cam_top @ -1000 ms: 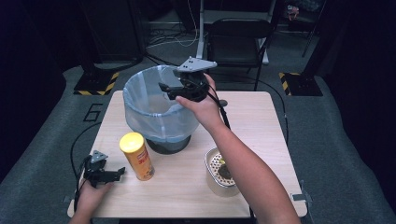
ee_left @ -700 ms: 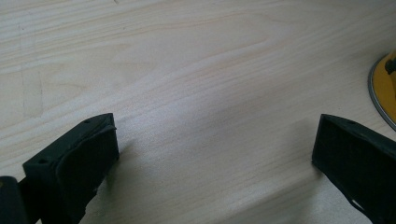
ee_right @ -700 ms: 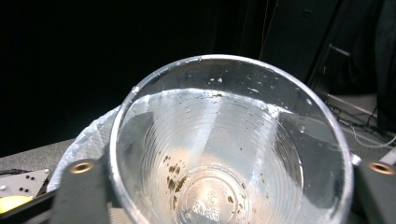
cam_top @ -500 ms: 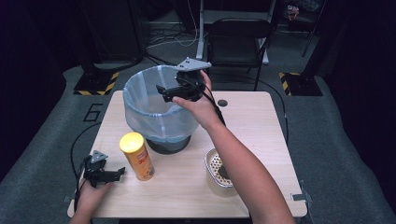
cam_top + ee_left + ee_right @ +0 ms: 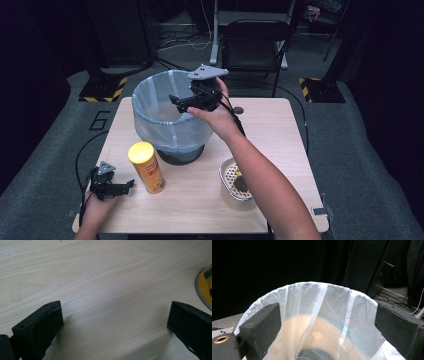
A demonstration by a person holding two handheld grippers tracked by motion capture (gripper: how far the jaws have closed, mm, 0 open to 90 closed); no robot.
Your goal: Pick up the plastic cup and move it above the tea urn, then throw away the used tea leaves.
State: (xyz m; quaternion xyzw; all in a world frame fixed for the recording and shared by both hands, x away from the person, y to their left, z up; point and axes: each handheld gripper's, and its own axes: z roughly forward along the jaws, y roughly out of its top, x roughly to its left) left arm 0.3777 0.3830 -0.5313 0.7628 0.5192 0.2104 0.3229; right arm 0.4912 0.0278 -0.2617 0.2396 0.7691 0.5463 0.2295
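Right gripper (image 5: 176,102) jaws have just been opening over the bin; compared with a second back they now stand wide apart with nothing between them, hand otherwise in the same spot above the rim. Likely whatever it carried has been dropped into the bin (image 5: 165,120), so this drop-off step looks done, though the contents at the bottom can't be made out clearly. In the right gripper view the two jaws frame the liner bag (image 5: 317,315), not touching it, open mouth of the bin right below.

Left gripper (image 5: 127,185) sits low at the near-left corner of the table (image 5: 280,130), unmoved, jaws spread wide and empty, just above bare wood in the left gripper view. Yellow can (image 5: 146,166) stands upright just beside it, between left gripper and bin. Metal cup (image 5: 237,184) with a strainer insert and something dark-yellow inside sits near the front, by the right forearm.

Next move, my guess: right hand pulls back from the bin and goes for another item, the can or the cup contents.
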